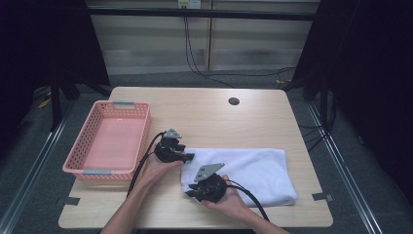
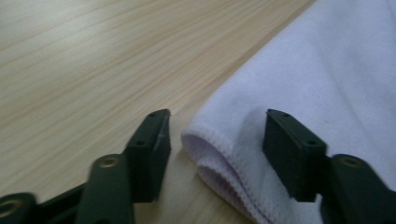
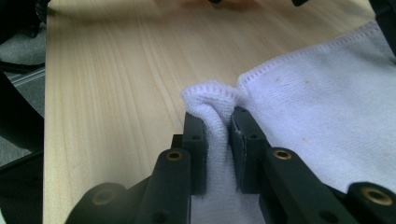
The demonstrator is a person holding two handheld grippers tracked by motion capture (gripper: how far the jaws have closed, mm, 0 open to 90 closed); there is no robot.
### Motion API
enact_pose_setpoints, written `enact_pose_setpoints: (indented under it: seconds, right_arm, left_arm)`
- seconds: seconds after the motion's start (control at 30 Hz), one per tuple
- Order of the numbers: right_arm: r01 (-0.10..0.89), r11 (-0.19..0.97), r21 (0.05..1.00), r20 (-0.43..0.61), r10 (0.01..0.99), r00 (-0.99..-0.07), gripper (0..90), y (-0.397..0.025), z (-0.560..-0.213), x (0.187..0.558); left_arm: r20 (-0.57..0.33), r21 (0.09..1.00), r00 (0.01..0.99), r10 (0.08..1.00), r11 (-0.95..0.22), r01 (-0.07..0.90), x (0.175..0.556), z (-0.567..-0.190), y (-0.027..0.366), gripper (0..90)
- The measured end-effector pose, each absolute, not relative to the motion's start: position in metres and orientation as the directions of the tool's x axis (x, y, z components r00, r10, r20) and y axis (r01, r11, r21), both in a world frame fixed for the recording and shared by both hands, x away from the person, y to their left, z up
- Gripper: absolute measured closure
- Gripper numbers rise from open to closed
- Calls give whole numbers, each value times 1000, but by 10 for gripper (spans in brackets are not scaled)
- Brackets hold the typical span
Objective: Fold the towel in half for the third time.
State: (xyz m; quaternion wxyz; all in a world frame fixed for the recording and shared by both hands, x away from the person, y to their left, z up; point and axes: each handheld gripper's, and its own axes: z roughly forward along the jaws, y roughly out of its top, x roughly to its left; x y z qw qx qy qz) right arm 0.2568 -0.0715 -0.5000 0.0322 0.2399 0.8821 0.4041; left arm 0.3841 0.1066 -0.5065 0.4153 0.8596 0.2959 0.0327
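While my right gripper [image 3: 217,135] pinches a bunched corner of the white towel [image 1: 253,168] lying folded on the wooden table [image 1: 214,114], my left gripper [image 2: 217,140] stands spread, its jaws straddling another corner. Beside my left hand [image 1: 158,168] sits a pink basket [image 1: 73,156].

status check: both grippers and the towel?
Right gripper shut on white towel corner. Left gripper open, straddling the other corner. Pink basket left, clear of the work.
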Motion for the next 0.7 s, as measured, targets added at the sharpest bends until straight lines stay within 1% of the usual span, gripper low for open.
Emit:
enact_pose_setpoints:
  seconds: [0.03, 0.07, 0.1, 0.13, 0.17, 0.2, 0.27, 0.33, 0.5, 0.67, 0.7]
  right_arm:
    - [403, 557, 726, 143, 451, -881, 778, -71, -500, 257]
    - [409, 557, 722, 149, 453, -879, 779, -72, -499, 258]
    - [411, 558, 721, 153, 451, -879, 779, -71, -499, 258]
    - [413, 558, 719, 154, 452, -879, 781, -71, -499, 259]
    - [417, 557, 718, 159, 453, -877, 782, -71, -499, 259]
    - [418, 557, 718, 160, 453, -877, 784, -71, -498, 259]
    - [428, 554, 714, 168, 457, -873, 786, -71, -496, 259]
    - [434, 552, 712, 168, 466, -869, 789, -71, -492, 260]
    - [436, 510, 741, 181, 474, -862, 794, -76, -473, 258]
    - [427, 436, 792, 204, 470, -859, 796, -84, -445, 258]
    - [420, 429, 799, 199, 470, -860, 796, -85, -440, 258]
  left_arm:
    - [-175, 730, 829, 531, -495, 472, 383, -506, 105, 562]
    - [-191, 723, 833, 520, -499, 478, 383, -505, 105, 606]
    - [-205, 722, 837, 507, -499, 479, 383, -505, 106, 678]
    - [-220, 724, 831, 511, -486, 490, 383, -505, 106, 721]
    - [-240, 722, 826, 510, -475, 504, 384, -505, 107, 761]
    - [-258, 723, 822, 508, -462, 513, 384, -505, 108, 775]
    - [-311, 719, 801, 512, -424, 550, 386, -505, 112, 790]
    - [-330, 720, 793, 511, -407, 562, 387, -502, 114, 797]
    - [-397, 745, 760, 515, -303, 595, 385, -481, 117, 810]
    - [-401, 779, 776, 488, -263, 568, 382, -453, 120, 810]
    - [-398, 781, 772, 496, -258, 568, 383, -448, 119, 810]
